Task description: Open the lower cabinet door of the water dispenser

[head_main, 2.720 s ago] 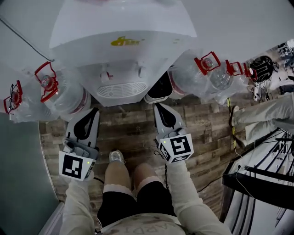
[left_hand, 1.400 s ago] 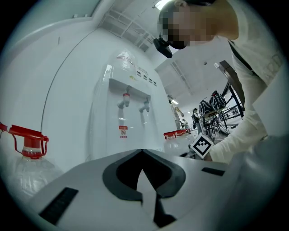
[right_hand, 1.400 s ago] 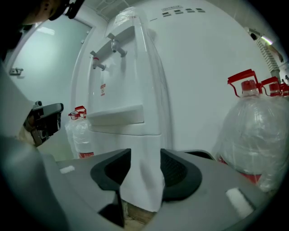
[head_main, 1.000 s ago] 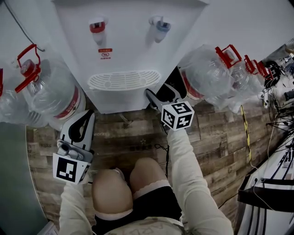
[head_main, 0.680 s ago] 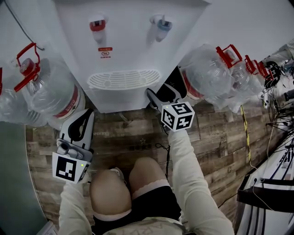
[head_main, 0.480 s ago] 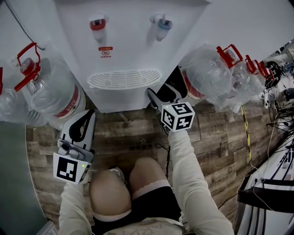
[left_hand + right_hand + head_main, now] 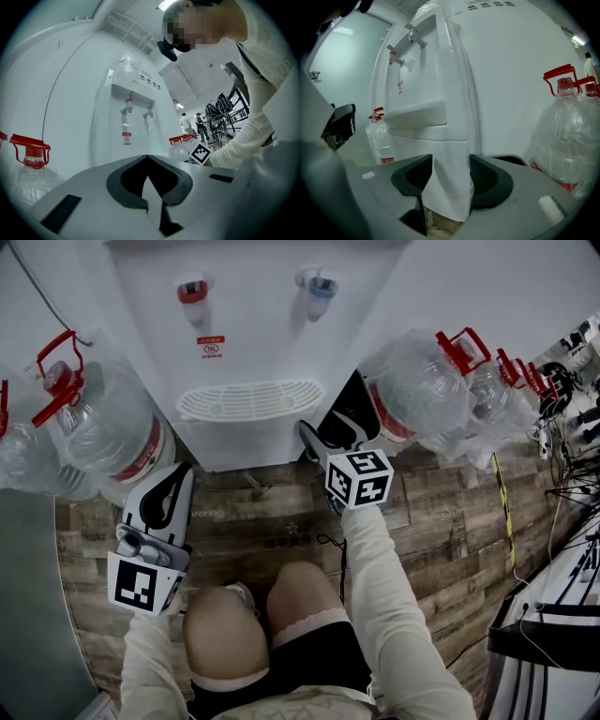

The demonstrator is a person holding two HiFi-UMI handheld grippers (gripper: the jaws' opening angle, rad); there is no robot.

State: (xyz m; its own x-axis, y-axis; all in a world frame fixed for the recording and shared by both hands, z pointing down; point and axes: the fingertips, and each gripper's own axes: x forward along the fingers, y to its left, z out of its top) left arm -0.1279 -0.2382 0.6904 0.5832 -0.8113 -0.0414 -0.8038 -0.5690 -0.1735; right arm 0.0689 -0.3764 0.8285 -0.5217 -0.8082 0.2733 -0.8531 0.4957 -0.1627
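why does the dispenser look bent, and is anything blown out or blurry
Head view: dim, cool-toned, fairly sharp; the dispenser tapers downward from the steep angle. Left gripper view: fisheye with black corners, ceiling light glaring. Right gripper view: fisheye bows the dispenser's edge, its nearest part soft, the bottle clear.

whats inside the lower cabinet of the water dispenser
Nothing of the inside shows: the white door, seemingly still shut, covers it all.
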